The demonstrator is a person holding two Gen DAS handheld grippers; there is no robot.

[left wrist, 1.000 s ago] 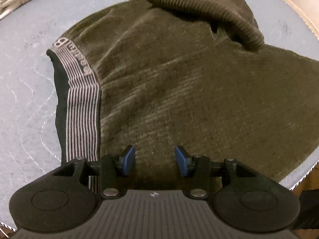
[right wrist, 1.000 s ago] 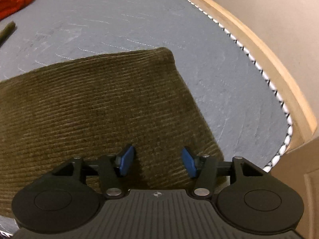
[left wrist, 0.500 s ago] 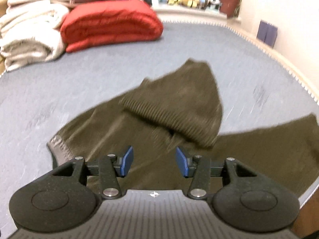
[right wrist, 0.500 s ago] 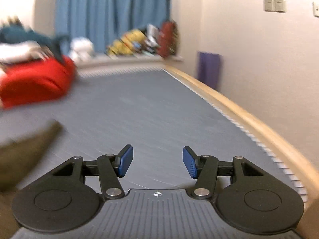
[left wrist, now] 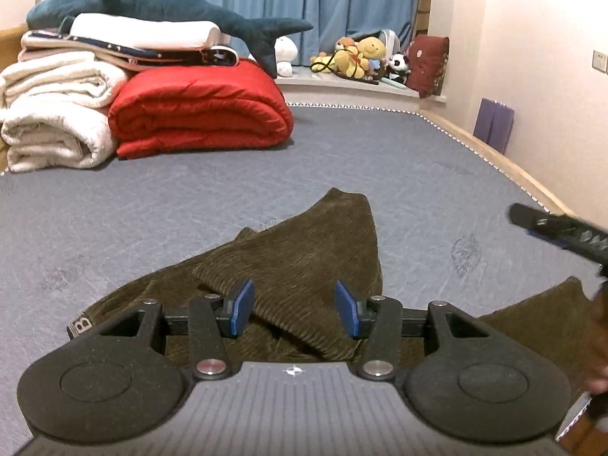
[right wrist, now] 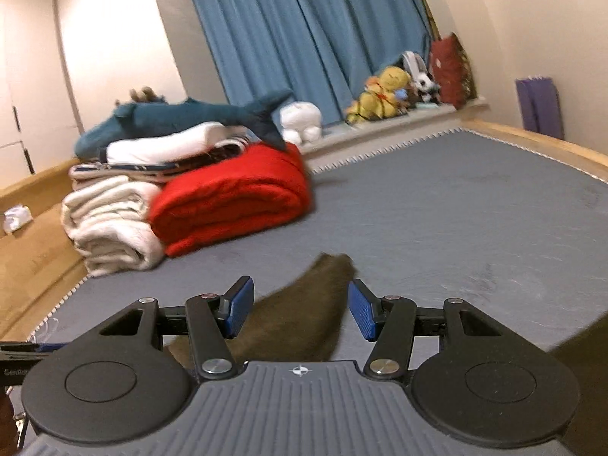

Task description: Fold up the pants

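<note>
Both the left gripper (left wrist: 292, 308) and right gripper (right wrist: 297, 309) hang with jaws wide and empty above the brown ribbed corduroy pants (left wrist: 304, 250) on the grey bed (left wrist: 190, 197), probably looking for the next fold.

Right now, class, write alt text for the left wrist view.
Open, empty left tongs hang above crumpled olive corduroy pants on a grey mattress. Behind lie a folded red quilt, white blankets and a plush shark.
</note>
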